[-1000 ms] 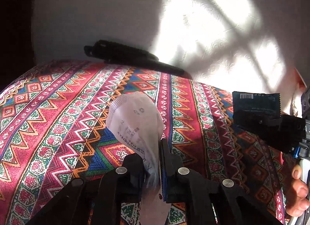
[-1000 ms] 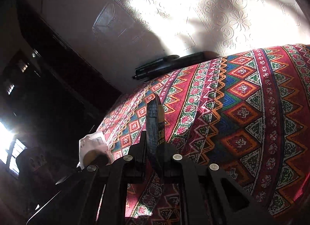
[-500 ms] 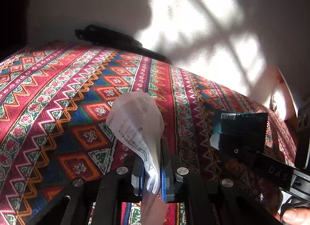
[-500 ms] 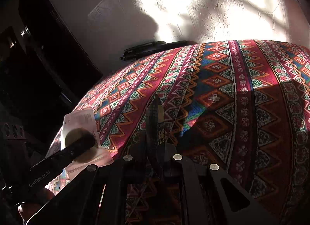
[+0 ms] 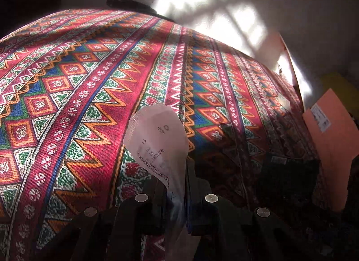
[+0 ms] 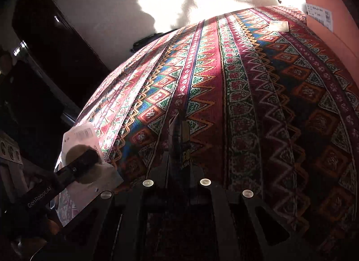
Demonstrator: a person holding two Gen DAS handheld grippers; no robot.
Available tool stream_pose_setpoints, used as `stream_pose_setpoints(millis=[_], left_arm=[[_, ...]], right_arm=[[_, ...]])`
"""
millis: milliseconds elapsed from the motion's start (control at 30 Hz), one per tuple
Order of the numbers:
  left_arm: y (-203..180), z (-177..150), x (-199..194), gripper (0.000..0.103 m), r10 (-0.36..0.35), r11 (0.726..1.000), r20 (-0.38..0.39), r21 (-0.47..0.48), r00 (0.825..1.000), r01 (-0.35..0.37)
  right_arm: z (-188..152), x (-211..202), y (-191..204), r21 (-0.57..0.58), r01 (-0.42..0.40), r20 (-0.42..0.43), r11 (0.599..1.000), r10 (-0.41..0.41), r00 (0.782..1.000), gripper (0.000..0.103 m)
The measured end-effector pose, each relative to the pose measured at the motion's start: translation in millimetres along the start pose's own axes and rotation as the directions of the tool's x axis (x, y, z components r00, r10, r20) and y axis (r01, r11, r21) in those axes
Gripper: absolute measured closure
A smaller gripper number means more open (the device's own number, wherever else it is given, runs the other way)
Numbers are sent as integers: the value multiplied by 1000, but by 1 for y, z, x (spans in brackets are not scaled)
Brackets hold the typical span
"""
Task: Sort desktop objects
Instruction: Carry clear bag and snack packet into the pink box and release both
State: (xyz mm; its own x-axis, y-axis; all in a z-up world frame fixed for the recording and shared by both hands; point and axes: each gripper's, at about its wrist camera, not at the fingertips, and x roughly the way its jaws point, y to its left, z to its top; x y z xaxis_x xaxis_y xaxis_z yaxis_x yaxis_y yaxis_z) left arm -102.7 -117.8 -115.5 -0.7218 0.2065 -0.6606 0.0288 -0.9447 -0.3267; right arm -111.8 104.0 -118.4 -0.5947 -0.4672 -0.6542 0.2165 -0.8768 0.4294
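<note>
Both grippers hold packets above the patterned desk cloth.

The left gripper [image 5: 177, 184] is clamped on a white packet [image 5: 157, 139], which stands up at lower centre of the left wrist view. The right gripper [image 6: 179, 166] is clamped on a dark packet [image 6: 178, 139], seen edge-on at lower centre of the right wrist view. An orange box [image 6: 325, 2] sits at upper right, at the edge of the cloth [image 6: 246, 81]. A small flat card [image 6: 279, 26] lies on the cloth near the box.

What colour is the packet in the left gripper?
Translucent white packet with dark print; clearest in left wrist view.
</note>
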Motion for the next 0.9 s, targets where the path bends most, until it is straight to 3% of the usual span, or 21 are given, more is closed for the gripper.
stream_pose_setpoints(millis=[167, 267, 333, 400, 467, 600, 700, 800, 867, 900], left_arm=[[-59, 0, -73, 97, 44, 983, 136, 172, 990, -67], [-91, 10, -110, 97, 25, 970, 220, 229, 975, -77], [-112, 14, -128, 97, -3, 961, 262, 267, 965, -69], [-134, 18, -142, 97, -44, 953, 289, 301, 956, -48], [-159, 22, -148, 97, -107, 944, 293, 331, 950, 4], [-225, 32, -151, 97, -276, 904, 247, 395, 929, 164], [-282, 40, -145, 97, -362, 858, 217, 457, 907, 233], [-338, 48, -129, 97, -428, 814, 163, 498, 889, 300], [-372, 51, -114, 97, -449, 790, 128, 520, 884, 326], [-388, 52, -104, 97, -450, 781, 117, 533, 886, 326]], right_arm=[[-3, -85, 31, -92, 51, 165, 994, -35, 986, 93], [8, -138, 35, -91, 91, 298, 992, -60, 953, 93], [10, -175, 29, -71, 128, 382, 989, -91, 920, 93], [14, -211, 21, -43, 171, 465, 984, -132, 876, 93], [17, -253, 6, 4, 238, 551, 971, -201, 810, 93], [23, -343, -35, 144, 351, 681, 925, -350, 643, 93], [29, -399, -75, 254, 379, 733, 890, -432, 526, 93], [47, -420, -117, 321, 419, 719, 849, -506, 475, 93], [63, -415, -146, 357, 449, 684, 819, -556, 472, 93], [71, -405, -161, 374, 465, 651, 802, -585, 484, 93]])
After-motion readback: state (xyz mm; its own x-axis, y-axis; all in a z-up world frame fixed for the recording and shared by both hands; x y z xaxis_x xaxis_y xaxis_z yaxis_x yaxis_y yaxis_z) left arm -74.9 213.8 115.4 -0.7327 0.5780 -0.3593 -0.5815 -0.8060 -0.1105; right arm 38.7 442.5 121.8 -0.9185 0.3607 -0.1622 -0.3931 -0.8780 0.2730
